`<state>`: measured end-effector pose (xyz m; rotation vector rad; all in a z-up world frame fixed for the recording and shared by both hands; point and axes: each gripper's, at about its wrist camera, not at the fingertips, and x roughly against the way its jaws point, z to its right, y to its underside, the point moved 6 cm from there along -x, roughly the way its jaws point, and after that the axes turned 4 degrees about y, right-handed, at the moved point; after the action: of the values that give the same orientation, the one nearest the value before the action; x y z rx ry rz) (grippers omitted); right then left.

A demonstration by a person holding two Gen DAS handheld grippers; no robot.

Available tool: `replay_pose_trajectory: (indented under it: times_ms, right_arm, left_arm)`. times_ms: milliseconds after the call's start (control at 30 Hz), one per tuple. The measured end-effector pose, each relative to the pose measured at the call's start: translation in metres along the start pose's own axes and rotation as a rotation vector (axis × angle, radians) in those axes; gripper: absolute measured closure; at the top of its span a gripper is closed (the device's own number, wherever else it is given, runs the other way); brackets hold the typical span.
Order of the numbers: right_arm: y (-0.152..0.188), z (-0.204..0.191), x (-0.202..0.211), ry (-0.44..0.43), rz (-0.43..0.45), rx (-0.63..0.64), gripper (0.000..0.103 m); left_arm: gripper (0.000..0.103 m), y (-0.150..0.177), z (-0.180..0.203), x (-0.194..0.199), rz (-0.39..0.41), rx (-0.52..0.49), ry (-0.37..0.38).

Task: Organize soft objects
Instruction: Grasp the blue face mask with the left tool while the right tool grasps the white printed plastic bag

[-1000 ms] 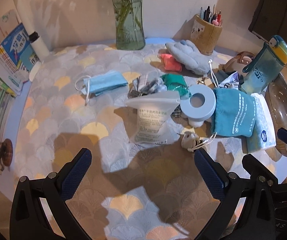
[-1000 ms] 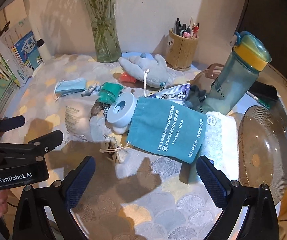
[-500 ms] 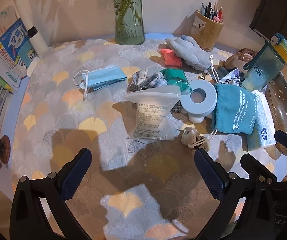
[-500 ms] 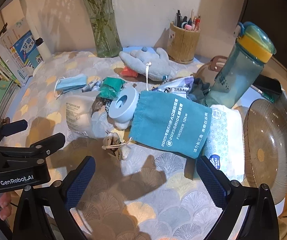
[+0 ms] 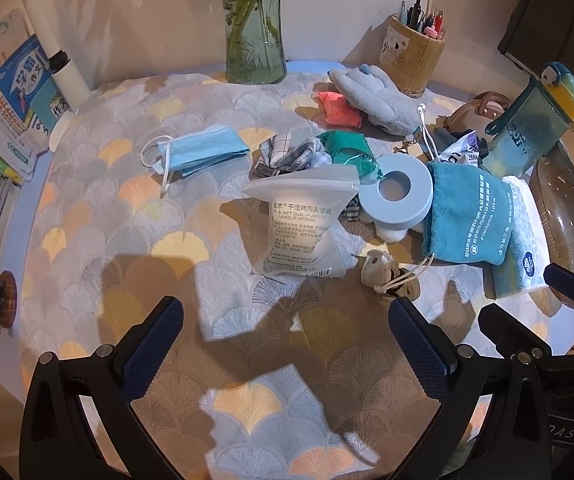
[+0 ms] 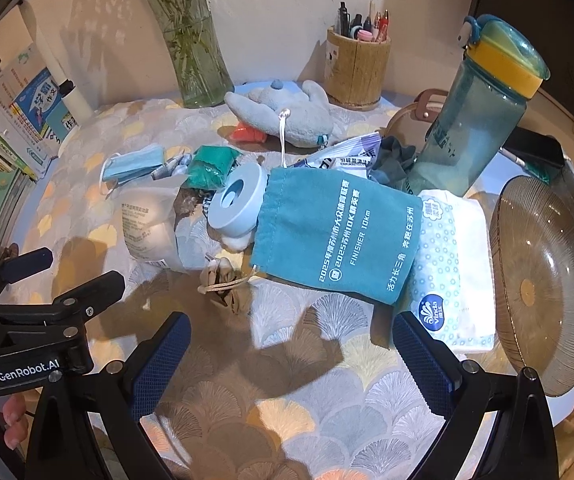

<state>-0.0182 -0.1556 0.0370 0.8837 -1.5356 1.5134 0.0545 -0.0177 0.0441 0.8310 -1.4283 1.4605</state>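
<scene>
Soft things lie in a heap mid-table: a teal drawstring pouch [image 6: 339, 236] [image 5: 471, 216], a makeup sponge bag [image 5: 303, 228] [image 6: 147, 232], a blue face mask [image 5: 203, 152] [image 6: 133, 166], a grey plush toy [image 6: 283, 114] [image 5: 379, 98], a green cloth [image 5: 351, 150], a checked cloth [image 5: 287, 154], a tissue pack [image 6: 451, 272] and a small beige pouch [image 5: 391, 276] [image 6: 223, 284]. My left gripper [image 5: 287, 344] hovers open, short of the sponge bag. My right gripper [image 6: 291, 348] is open too, below the teal pouch. Neither holds anything.
A glass vase [image 5: 255, 20], a pen holder [image 6: 357, 68], a water bottle [image 6: 483, 108] and a glass plate [image 6: 543, 280] ring the heap. Books [image 5: 11, 92] stand at the left edge. A blue ring-shaped object [image 5: 395, 192] rests against the pouch.
Both grippers have drawn back and risen slightly, so the heap sits a little further away and higher in both views. Nothing on the table has moved.
</scene>
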Motion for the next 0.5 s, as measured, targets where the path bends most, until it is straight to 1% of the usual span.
replay_pose_trajectory:
  times_ms: [500]
  right_arm:
    - [0.0005, -0.0018, -0.0076, -0.015, -0.027, -0.013, 0.002]
  left_arm:
    - [0.001, -0.0004, -0.0028, -0.0049, -0.008, 0.004, -0.001]
